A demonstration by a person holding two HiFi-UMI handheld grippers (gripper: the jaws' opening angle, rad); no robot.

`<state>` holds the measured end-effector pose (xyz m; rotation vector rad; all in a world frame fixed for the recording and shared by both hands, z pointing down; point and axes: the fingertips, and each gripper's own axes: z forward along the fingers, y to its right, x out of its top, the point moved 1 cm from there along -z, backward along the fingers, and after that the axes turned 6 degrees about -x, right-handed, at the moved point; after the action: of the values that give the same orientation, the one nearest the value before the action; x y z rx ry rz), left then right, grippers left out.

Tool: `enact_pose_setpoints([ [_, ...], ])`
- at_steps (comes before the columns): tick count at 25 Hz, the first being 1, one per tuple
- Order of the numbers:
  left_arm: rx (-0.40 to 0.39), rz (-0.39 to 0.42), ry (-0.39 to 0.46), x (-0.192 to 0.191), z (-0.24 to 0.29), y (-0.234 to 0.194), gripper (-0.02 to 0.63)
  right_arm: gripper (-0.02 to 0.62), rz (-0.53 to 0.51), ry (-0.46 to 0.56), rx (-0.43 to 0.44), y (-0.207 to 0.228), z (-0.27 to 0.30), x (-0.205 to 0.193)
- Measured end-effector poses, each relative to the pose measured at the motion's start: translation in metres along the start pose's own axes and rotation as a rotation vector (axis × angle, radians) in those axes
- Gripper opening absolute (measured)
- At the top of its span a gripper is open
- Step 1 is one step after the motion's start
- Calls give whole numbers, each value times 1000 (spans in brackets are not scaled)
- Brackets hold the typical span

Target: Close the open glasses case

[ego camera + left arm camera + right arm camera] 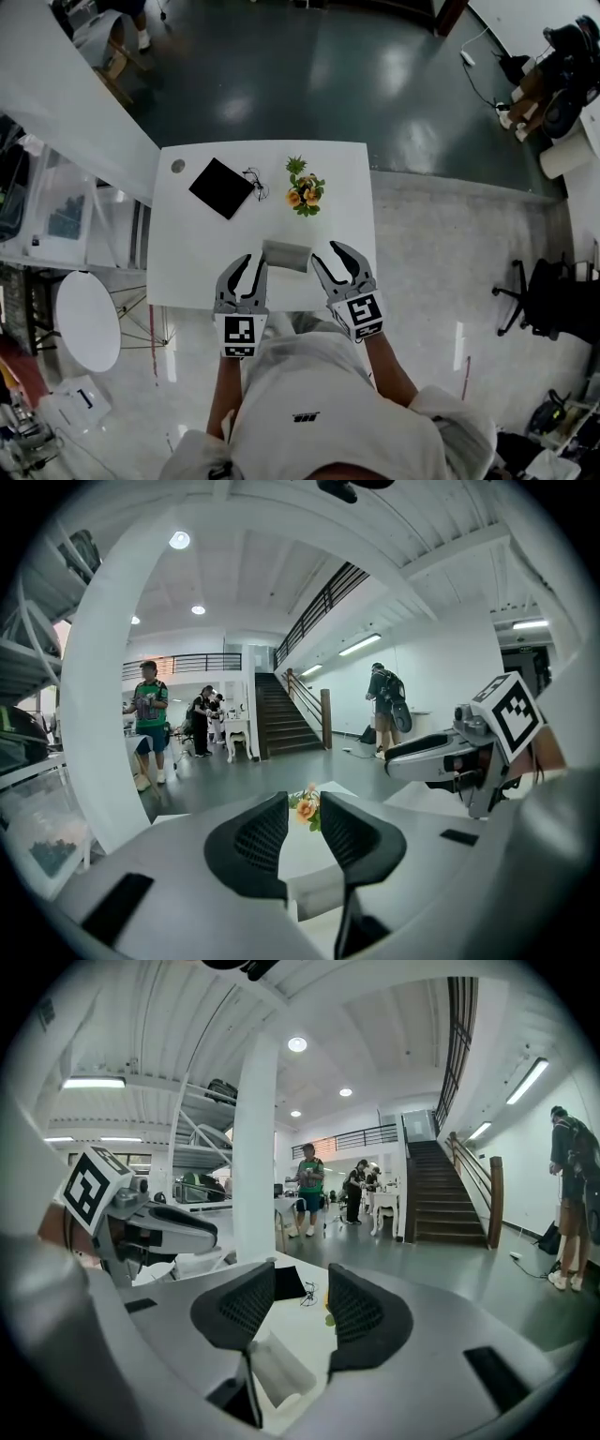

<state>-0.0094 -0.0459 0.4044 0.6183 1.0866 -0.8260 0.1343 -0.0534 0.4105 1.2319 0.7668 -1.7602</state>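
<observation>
My left tongs point(253, 264) and right tongs point(325, 253) sit side by side over the near edge of the white worktop point(178, 262), both pointing away from me. The glasses case point(286, 254), a pale grey oblong, lies on the worktop between the two, each end just beside the inner tip of one pair. I cannot tell whether either tip touches it, nor how its lid stands. Both tongs are released. In the left gripper view the black ribbed pads point(258, 841) stand apart with the case low in the gap. In the right gripper view the pads point(361, 1312) are likewise apart, and the case lies down between their roots with neither pad pressing on it.

Beyond the case, straight ahead of the space between the tongs, stands a small bunch of orange flowers point(305, 190) with green leaves. Farther off, ahead of the left tongs, lies a flat black square point(222, 187) turned corner-on, with a pair of dark spectacles point(255, 181) just beside its right corner.

Off the worktop, a round white table point(87, 319) stands on the floor to the left of the left tongs. A black office chair point(539, 300) stands well away to the right of the right tongs. Past the worktop the gripper views show a white pillar point(253, 1157), a staircase point(441, 1194) and several people point(309, 1190) standing about.
</observation>
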Motion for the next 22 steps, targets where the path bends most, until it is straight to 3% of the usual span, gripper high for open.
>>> enact_pose_setpoints([
  [11, 87, -40, -36, -6, 45, -2, 107, 163, -10, -25, 122, 20, 43, -8],
  [15, 70, -50, -66, -18, 58, -2, 106, 163, 22, -28, 146, 22, 55, -11],
  [22, 16, -63, -118, -46, 83, -14, 103, 163, -9, -81, 143, 22, 85, -31],
])
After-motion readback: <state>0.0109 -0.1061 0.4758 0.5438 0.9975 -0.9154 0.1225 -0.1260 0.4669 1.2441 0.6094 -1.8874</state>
